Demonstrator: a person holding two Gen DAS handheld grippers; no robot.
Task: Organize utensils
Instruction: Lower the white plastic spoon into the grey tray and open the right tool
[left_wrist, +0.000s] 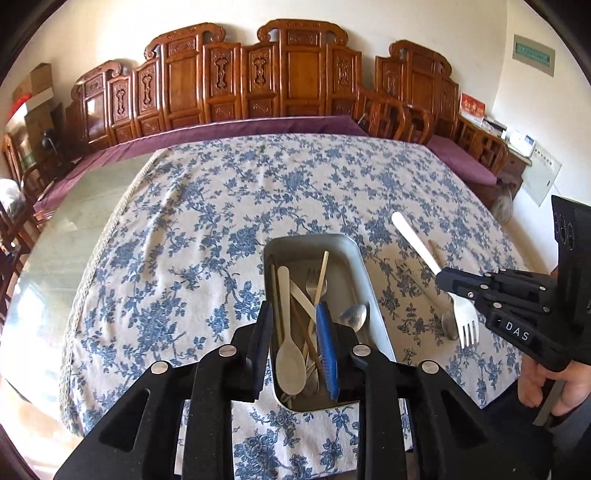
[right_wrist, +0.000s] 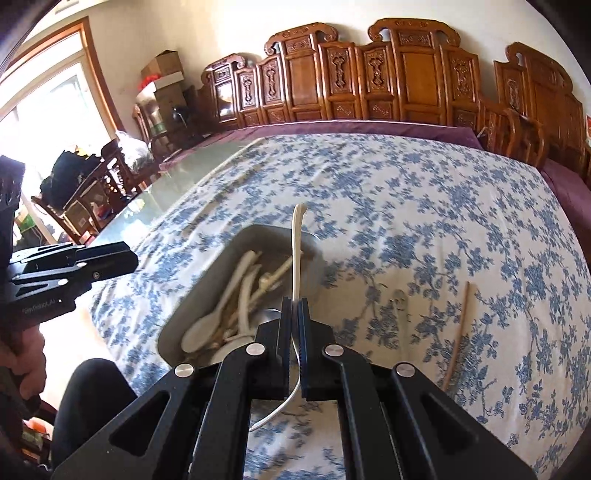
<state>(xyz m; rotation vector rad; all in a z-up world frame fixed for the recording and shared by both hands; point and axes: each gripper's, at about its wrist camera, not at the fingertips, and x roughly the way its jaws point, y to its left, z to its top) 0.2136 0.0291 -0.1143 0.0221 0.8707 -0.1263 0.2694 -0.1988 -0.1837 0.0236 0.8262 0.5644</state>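
Observation:
A metal tray (left_wrist: 364, 266) sits on the flowered tablecloth and holds several utensils, among them a white spoon (left_wrist: 290, 360), a metal spoon (left_wrist: 354, 316) and a fork (left_wrist: 314, 280). My left gripper (left_wrist: 293, 343) is open and empty, its fingers straddling the tray's near end. My right gripper (right_wrist: 294, 328) is shut on a white plastic fork (right_wrist: 296, 254), seen in the left wrist view (left_wrist: 421, 247) held above the cloth right of the tray. In the right wrist view the tray (right_wrist: 207, 273) lies just left of the held fork.
A metal spoon (left_wrist: 445, 325) lies on the cloth under the held fork, also in the right wrist view (right_wrist: 398, 300). A wooden chopstick (right_wrist: 458, 336) lies to the right. Carved wooden benches (left_wrist: 258, 74) line the far wall. A glass tabletop (left_wrist: 62, 251) shows at left.

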